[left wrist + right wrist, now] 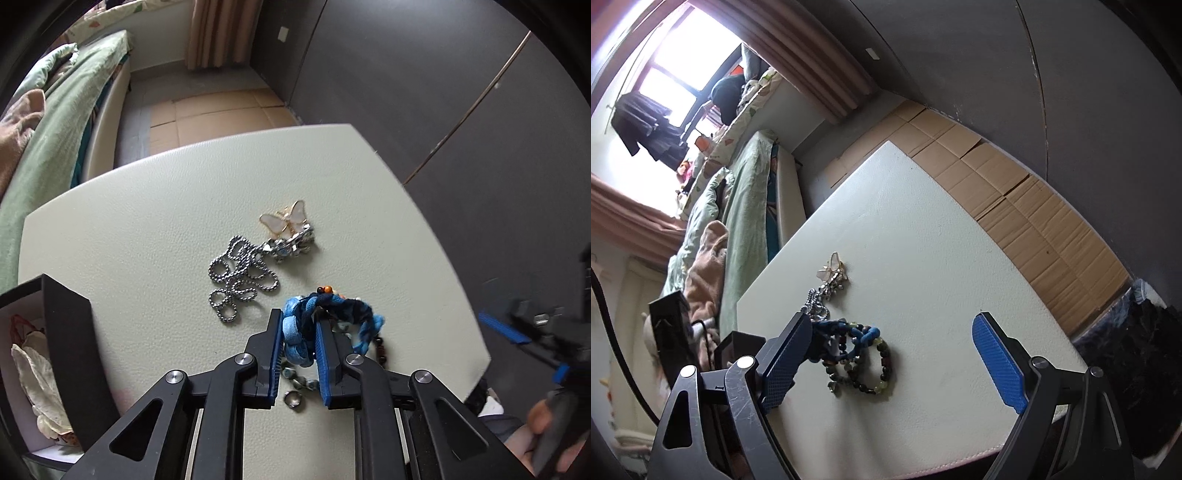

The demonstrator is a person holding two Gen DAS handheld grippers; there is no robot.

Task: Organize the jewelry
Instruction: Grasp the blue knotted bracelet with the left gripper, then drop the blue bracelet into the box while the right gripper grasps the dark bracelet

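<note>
A: The left gripper (298, 332) has its blue pads closed narrow on the blue braided bracelet (295, 332), low over the worktop (129, 229). The right gripper (886, 354) hangs with its jaws spread wide, holding nothing.

B: What worries you about that hold?

A: The braid is soft and pinched at one side only, so the free loop dangles to the right. It seems to touch the beaded bracelets (864, 365) beneath it. If it is lifted quickly, I judge the beads could snag and be dragged along or flung off the edge.

B: And farther out?

A: The ball chain (240, 280) lies coiled just beyond, running to the crystal cluster (291, 245) and the butterfly pendant (284, 219). A sweep toward the open black box (66, 332) on the left would pass near those coils and could tangle them. Whether the braid is already hooked on a bead, I cannot tell.
</note>
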